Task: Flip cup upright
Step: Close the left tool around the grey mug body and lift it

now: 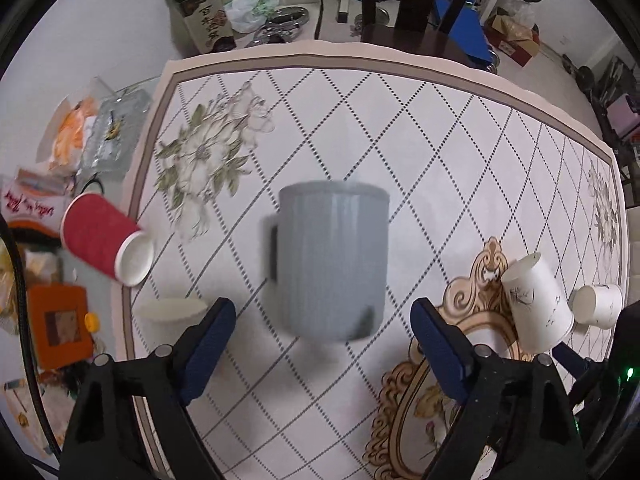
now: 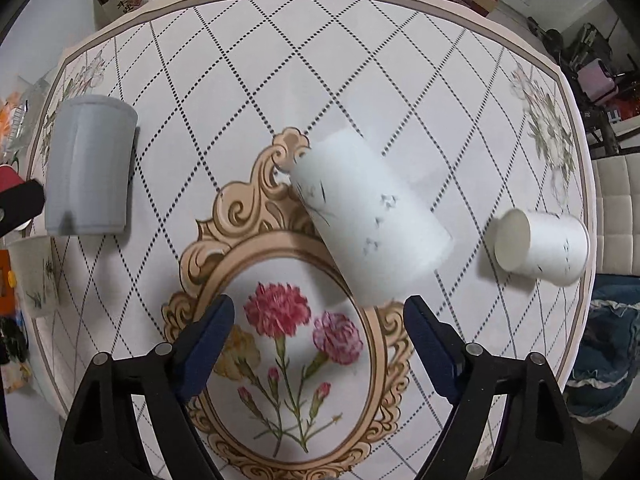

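Observation:
A grey ribbed mug [image 1: 334,260] with a handle on its left lies on the table just beyond my open left gripper [image 1: 322,324]; it also shows at the left of the right wrist view [image 2: 90,166]. A white paper cup [image 2: 370,216] lies on its side, tilted, just beyond my open right gripper [image 2: 318,318]; it also shows in the left wrist view [image 1: 536,302]. A second white paper cup [image 2: 542,246] lies on its side to the right. Both grippers are empty.
A red paper cup [image 1: 102,240] lies on its side at the tablecloth's [image 1: 400,120] left edge. A white cup [image 2: 34,274] stands upright at the near left. A tea box [image 1: 202,14], bags and clutter sit beyond the cloth at the left.

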The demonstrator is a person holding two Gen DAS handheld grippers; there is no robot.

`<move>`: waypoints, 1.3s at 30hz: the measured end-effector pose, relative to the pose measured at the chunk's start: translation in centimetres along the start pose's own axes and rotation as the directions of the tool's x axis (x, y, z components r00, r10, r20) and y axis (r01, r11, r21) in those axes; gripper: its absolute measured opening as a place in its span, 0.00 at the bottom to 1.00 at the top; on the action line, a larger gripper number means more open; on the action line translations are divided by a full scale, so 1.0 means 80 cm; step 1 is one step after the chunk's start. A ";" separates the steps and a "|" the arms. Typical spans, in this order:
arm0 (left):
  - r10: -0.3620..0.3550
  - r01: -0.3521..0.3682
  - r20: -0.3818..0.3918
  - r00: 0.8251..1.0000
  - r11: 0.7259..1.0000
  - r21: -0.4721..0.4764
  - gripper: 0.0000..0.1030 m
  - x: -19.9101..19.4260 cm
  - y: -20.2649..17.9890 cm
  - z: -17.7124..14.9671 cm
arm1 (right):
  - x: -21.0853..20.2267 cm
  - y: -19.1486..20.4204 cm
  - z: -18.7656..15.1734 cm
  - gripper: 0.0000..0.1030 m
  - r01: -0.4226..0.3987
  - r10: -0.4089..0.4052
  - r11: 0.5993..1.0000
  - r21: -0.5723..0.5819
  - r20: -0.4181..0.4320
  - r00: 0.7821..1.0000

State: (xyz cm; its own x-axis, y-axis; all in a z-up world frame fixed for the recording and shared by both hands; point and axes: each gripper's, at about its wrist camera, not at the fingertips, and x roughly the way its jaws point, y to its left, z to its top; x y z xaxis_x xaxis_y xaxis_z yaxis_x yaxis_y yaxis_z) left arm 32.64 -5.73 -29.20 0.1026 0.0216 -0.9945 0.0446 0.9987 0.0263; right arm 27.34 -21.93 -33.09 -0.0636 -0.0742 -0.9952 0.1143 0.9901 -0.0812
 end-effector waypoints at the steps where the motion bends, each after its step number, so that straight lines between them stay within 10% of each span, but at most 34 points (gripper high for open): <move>1: -0.001 0.001 -0.005 1.000 1.000 0.005 0.86 0.004 -0.002 0.002 | 0.001 0.001 0.004 0.85 0.002 -0.002 1.000 -0.002 -0.002 1.000; 19: 0.043 -0.041 -0.014 0.999 0.994 0.097 0.66 0.048 -0.014 0.015 | 0.018 0.022 0.012 0.85 0.022 -0.022 1.000 0.009 -0.031 0.999; 25: 0.041 -0.048 0.051 0.998 0.988 0.148 0.19 0.009 -0.024 0.007 | 0.006 0.023 -0.001 0.85 0.023 -0.022 0.999 0.026 -0.021 1.000; 32: 0.016 -0.017 0.014 1.000 0.994 0.106 0.63 0.039 -0.005 0.013 | -0.013 0.016 -0.023 0.85 0.035 -0.035 0.998 0.055 0.000 0.999; 39: 0.039 -0.037 -0.007 0.999 0.989 0.143 0.77 0.066 -0.014 0.023 | 0.001 -0.001 -0.038 0.85 0.023 -0.020 0.995 0.096 -0.026 0.999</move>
State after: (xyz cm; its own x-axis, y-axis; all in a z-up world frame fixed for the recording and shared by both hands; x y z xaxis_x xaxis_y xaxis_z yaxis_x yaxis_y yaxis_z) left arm 34.95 -6.81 -34.33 0.0969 0.0608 -0.9934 0.1822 0.9802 0.0778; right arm 24.29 -21.63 -33.02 -0.0914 -0.0911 -0.9916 0.2074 0.9722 -0.1085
